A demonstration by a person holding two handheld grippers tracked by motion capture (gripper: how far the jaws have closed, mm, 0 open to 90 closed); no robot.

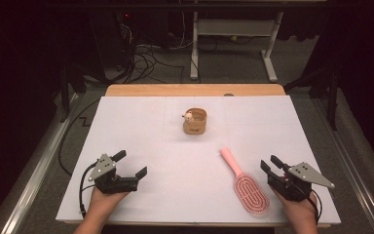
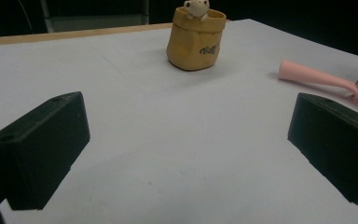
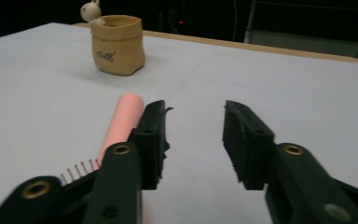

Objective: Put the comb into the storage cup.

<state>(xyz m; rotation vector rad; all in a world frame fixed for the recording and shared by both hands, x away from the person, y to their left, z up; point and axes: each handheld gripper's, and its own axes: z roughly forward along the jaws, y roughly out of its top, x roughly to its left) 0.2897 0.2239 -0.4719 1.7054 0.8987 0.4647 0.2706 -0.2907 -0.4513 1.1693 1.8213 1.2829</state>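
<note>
Right gripper [image 1: 270,165] sits at 3 o'clock of the pink hairbrush [image 1: 246,185], jaws part-open on nothing, probably lining up a grab, left gripper [image 1: 130,164] wide open and parked clear, tan pouch [image 1: 195,121] at 12 o'clock, untouched.

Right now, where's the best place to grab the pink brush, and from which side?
Probably the handle: it is slim, smooth and bare, angled toward the pouch, while the head carries upturned bristles. Come from above with the right gripper, nearest to it, jaws across the handle's width.
</note>
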